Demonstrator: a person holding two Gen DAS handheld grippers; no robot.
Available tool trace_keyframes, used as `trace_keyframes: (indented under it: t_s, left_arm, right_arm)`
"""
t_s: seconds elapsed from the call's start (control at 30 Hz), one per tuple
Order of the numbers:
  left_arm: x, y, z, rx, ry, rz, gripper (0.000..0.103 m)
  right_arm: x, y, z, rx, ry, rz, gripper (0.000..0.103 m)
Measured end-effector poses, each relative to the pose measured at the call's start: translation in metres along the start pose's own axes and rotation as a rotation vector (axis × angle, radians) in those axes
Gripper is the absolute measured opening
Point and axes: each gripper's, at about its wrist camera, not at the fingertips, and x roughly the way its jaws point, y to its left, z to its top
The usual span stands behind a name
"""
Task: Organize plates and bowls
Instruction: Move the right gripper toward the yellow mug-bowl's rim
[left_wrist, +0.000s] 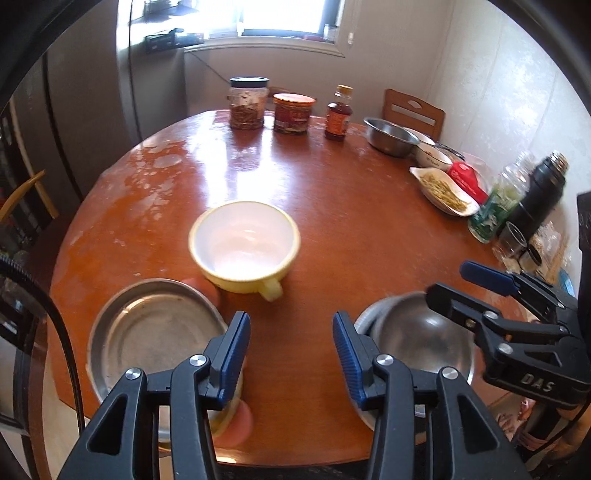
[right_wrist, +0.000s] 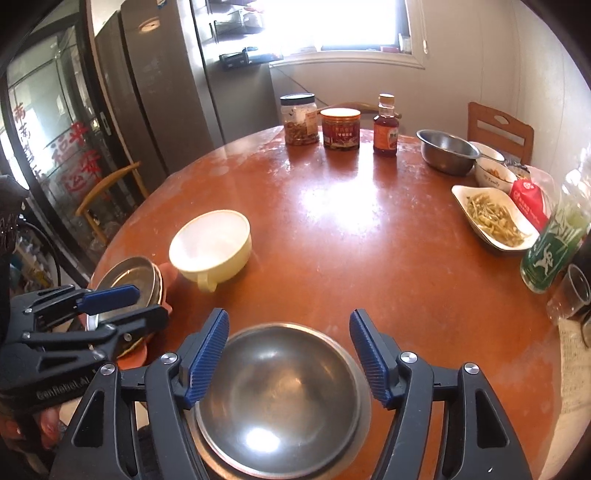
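A cream bowl with a handle (left_wrist: 244, 243) stands upright near the middle of the round wooden table (left_wrist: 332, 192); it also shows in the right wrist view (right_wrist: 212, 245). A stack of metal plates (left_wrist: 155, 332) on pink and cream dishes sits at the near left edge, also seen in the right wrist view (right_wrist: 129, 280). A steel bowl (right_wrist: 280, 391) sits on a metal plate at the near edge, also in the left wrist view (left_wrist: 424, 339). My left gripper (left_wrist: 291, 354) is open, between the plate stack and the steel bowl. My right gripper (right_wrist: 288, 354) is open, above the steel bowl.
At the far edge stand a jar (right_wrist: 300, 120), a red-labelled tub (right_wrist: 340, 129) and a sauce bottle (right_wrist: 386, 125). On the right are a steel bowl (right_wrist: 445, 151), a patterned bowl (right_wrist: 493, 177), a white dish of food (right_wrist: 493, 218), a green bottle (right_wrist: 554, 243) and a glass (right_wrist: 570, 291).
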Motion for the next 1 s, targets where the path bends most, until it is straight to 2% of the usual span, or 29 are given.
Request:
trace_keyframes:
  t_s: [0.27, 0.5, 0.6, 0.83, 1.0]
  left_arm:
    - [0.002, 0.043, 0.017, -0.071, -0.013, 0.043, 0.047]
    - [0.017, 0.070, 0.034, -0.088, 0.003, 0.078, 0.047]
    - [0.030, 0.080, 0.043, -0.086, 0.024, 0.096, 0.047]
    - [0.061, 0.094, 0.060, -0.100, 0.086, 0.121, 0.047]
    - [0.081, 0.098, 0.067, -0.105, 0.116, 0.094, 0.047]
  right_arm:
    - [0.018, 0.009, 0.018, -0.002, 0.019, 0.015, 0.072]
    - [0.039, 0.030, 0.036, -0.036, 0.027, -0.015, 0.072]
    - [0.052, 0.041, 0.045, -0.063, 0.028, -0.042, 0.072]
    - [0.084, 0.059, 0.064, -0.120, 0.044, -0.007, 0.072]
    - [0.112, 0.063, 0.072, -0.163, 0.098, -0.034, 0.057]
